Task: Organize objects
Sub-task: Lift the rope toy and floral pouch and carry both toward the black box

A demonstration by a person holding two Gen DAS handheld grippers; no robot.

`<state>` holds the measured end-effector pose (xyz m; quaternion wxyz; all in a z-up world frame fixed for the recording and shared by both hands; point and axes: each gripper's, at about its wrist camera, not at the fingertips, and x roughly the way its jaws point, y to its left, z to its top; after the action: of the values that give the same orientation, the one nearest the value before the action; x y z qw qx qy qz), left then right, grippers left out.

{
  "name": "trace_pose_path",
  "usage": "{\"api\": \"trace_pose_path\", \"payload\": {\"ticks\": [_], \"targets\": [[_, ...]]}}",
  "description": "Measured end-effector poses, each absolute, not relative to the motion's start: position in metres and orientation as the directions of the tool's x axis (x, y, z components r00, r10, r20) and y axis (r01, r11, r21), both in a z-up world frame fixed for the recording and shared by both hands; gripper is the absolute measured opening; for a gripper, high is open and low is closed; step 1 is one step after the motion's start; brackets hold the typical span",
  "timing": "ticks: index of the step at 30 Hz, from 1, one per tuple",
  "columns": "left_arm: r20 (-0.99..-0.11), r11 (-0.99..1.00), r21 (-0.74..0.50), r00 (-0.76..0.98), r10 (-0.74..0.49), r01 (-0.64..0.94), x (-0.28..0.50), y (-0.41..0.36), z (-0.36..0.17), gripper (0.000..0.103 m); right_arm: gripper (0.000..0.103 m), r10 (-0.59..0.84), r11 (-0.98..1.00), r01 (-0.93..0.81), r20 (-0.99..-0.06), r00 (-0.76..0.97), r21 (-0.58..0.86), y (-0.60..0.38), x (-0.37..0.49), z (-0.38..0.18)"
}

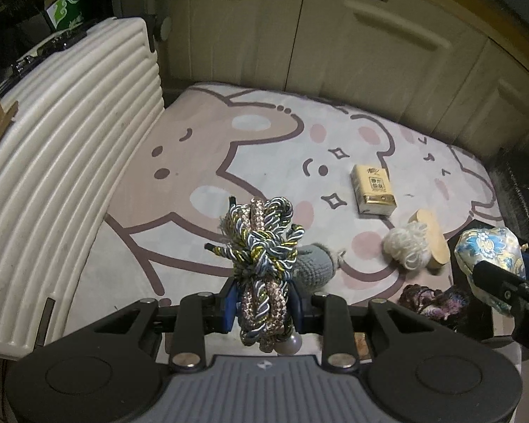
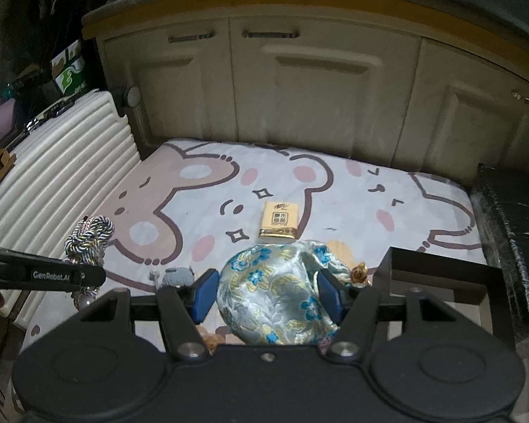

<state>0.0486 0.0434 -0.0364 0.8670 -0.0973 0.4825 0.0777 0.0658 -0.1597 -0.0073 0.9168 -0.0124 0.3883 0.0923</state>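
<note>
Left gripper (image 1: 262,303) clamped on a braided rope bundle (image 1: 261,243), blue/gold/silver cords with a pearl bead hanging under it, held up above the mat (image 1: 201,162). Right gripper (image 2: 266,296) clamped on a blue floral brocade pouch (image 2: 275,296), also lifted, over a black open box (image 2: 437,275) at 3 o'clock of the mat.

Still loose on the cartoon-print mat: tissue pack (image 1: 372,190) at about 1 o'clock from the rope bundle, white yarn pom (image 1: 407,248) touching a wooden disc (image 1: 428,238) at 3 o'clock, grey knitted piece (image 1: 314,268) just beside the rope. Purple fuzzy item (image 1: 430,301) looks to sit inside the black box, partly hidden.

Progress judgement: early-to-mid. Two things in hand, neither put down; maybe one already boxed; four left on the mat. Ribbed white suitcase (image 1: 63,162) at 9 o'clock, not involved.
</note>
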Motion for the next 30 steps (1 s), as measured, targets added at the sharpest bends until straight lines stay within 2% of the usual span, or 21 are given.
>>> {"api": "trace_pose_path", "payload": {"ticks": [30], "targets": [[-0.807,0.972,-0.115,0.59,0.029,-0.204,0.042,0.023,-0.014,0.031,0.062,0.091,0.994,-0.105,-0.66,0.746,0.019,-0.18,0.058,0.013]]}}
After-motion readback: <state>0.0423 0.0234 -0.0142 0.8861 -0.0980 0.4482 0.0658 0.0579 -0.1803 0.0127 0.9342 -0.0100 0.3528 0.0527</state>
